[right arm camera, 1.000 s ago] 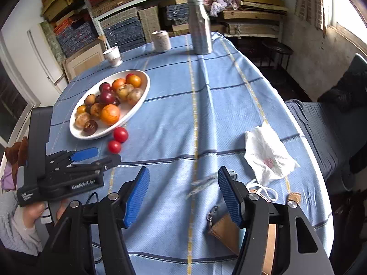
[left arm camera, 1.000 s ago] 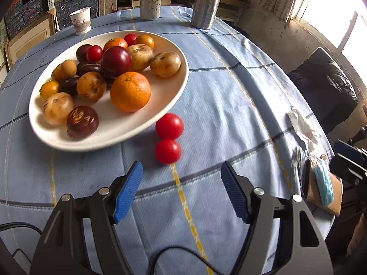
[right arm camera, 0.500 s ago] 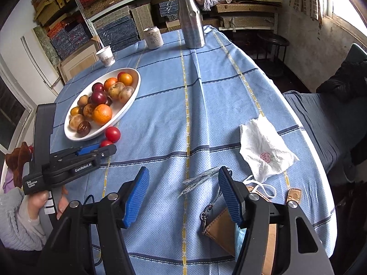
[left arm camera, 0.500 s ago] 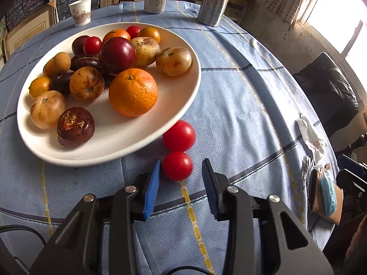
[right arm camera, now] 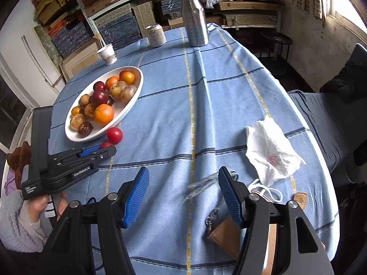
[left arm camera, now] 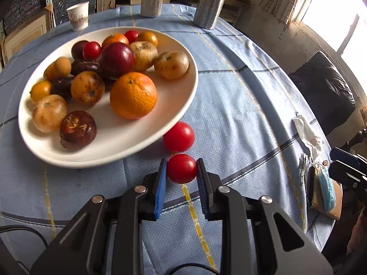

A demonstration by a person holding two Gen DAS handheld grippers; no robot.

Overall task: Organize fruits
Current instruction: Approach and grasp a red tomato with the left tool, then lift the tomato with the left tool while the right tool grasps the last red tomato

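Two red tomatoes sit on the blue tablecloth (left arm camera: 240, 114) beside the white plate (left arm camera: 183, 96) of fruit, and the left gripper (left arm camera: 181, 171) squeezes the near tomato (left arm camera: 181, 168) between its blue pads, while the right gripper (right arm camera: 183, 194) stays half open over the cloth, holding nothing.

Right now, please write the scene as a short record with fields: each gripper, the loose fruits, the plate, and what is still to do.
left gripper: shut on the nearer red tomato, on the tablecloth
right gripper: open, nothing between its fingers
second red tomato: loose, beside the white plate
plate contents: large orange and many other fruits
still to do: both tomatoes are outside the plate
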